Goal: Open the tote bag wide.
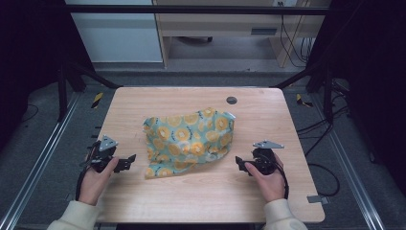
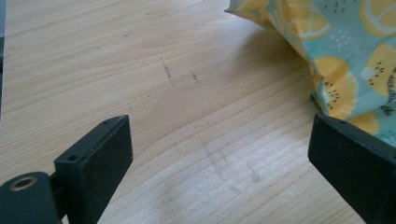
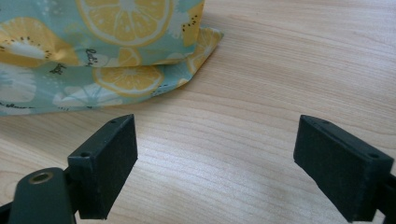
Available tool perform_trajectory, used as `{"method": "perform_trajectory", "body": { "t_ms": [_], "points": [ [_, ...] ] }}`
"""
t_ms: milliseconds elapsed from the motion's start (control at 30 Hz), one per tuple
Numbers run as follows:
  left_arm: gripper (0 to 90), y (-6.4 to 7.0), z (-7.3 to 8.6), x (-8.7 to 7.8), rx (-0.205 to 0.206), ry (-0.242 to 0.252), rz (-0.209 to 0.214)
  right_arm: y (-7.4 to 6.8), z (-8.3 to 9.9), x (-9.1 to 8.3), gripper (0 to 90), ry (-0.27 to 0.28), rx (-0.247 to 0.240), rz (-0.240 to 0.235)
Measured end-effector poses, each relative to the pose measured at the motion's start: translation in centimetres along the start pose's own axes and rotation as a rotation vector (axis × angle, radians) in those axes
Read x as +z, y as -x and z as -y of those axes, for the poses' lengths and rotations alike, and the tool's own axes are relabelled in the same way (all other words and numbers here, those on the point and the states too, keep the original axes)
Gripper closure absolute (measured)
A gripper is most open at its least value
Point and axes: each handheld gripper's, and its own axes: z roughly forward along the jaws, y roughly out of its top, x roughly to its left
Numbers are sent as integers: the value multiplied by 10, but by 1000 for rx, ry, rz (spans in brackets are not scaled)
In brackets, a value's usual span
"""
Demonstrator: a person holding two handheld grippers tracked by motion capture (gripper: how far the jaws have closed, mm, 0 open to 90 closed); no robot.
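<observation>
I am working in a lab-style recording bay. The wooden table (image 1: 143,201) sits inside a black metal frame (image 1: 191,9), with rails (image 1: 43,153) on grey carpet at 9 and 3 o'clock. Cables (image 1: 292,43) hang at 1 o'clock beside a pale wooden desk (image 1: 225,24). Striped hazard tape (image 1: 97,99) marks the floor at 10 o'clock.

The right gripper (image 3: 215,163) stood with its two black jaws spread wide above the wooden table (image 3: 289,70), nothing between them. A lemon-print cloth (image 3: 102,51) lay crumpled on the table just beyond the left jaw.
</observation>
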Motion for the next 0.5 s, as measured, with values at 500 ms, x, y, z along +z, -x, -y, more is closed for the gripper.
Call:
{"method": "perform_trajectory", "body": {
  "t_ms": [500],
  "points": [
    [64, 3, 1, 5, 35, -36, -10, -11, -6, -3, 166, 11, -79, 11]
  ]
}}
